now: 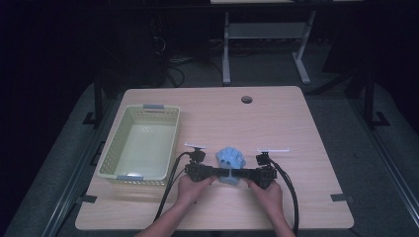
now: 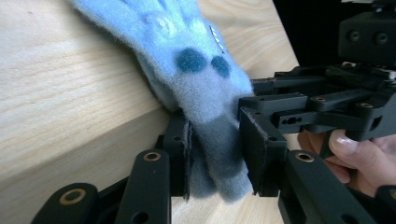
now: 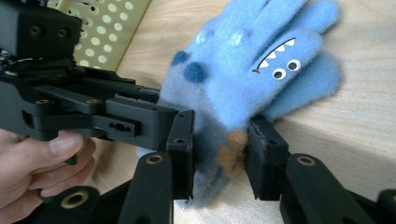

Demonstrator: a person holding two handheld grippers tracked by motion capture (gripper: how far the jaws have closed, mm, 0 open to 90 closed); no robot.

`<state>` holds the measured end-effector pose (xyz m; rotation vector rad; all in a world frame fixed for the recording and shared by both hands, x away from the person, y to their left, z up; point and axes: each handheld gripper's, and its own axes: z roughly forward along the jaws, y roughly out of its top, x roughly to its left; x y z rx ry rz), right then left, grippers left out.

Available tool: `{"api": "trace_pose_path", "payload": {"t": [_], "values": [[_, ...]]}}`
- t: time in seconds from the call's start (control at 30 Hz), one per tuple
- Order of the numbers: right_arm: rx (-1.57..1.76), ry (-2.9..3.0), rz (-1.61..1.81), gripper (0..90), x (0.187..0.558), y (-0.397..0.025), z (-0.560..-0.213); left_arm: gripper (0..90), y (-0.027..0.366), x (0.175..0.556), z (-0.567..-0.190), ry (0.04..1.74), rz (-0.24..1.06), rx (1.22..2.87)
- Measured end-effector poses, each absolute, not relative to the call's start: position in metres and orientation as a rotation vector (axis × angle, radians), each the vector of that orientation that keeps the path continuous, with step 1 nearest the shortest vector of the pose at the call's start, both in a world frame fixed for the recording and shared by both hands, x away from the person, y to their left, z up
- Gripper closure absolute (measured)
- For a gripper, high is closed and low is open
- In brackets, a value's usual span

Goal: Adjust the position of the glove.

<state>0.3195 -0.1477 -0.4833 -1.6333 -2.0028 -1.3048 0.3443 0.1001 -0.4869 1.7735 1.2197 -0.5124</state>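
Blue glove [image 1: 230,159] sits on the near middle of the bench [image 1: 296,123], fuzzy, with a little monster face of white teeth and two eyes on one finger, fingers fanned toward the far side. Over on the left stands the pale yellow basket [image 1: 111,148], well apart from the action. Now the tools: the left tool [image 1: 217,173] comes in from the left, the right tool [image 1: 242,174] from the right, and both meet at the glove's cuff on its near edge. In the left gripper view the left tool [image 2: 215,149] is narrowed down, jaws pressing either side of the grey-blue cuff [image 2: 219,154]. In the right gripper view the right tool [image 3: 219,144] is likewise pinched onto the cuff, right by two brown spots [image 3: 231,149]. Each hand [image 1: 190,185] grips its handle from the near side. The cuff's very end is tucked between the jaws and hard to make out.
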Motion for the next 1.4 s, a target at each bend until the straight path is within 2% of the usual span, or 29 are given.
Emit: {"api": "trace_pose_path", "payload": {"t": [0.17,0.37,0.83,1.4], "values": [[-1.611,-2.008,-1.326,72.2,0.319,-0.148,-0.483,68.8,0.101,0.347,-0.491,1.218,-0.555,1.748],[-1.595,-2.046,-1.33,74.5,0.318,-0.151,-0.479,69.3,0.098,0.347,-0.492,1.205,-0.572,1.734],[-1.604,-2.094,-1.342,75.2,0.314,-0.155,-0.469,69.6,0.093,0.345,-0.488,1.167,-0.565,1.712],[-1.608,-2.082,-1.453,75.3,0.303,-0.17,-0.442,69.5,0.081,0.344,-0.457,1.059,-0.536,1.73]]}}
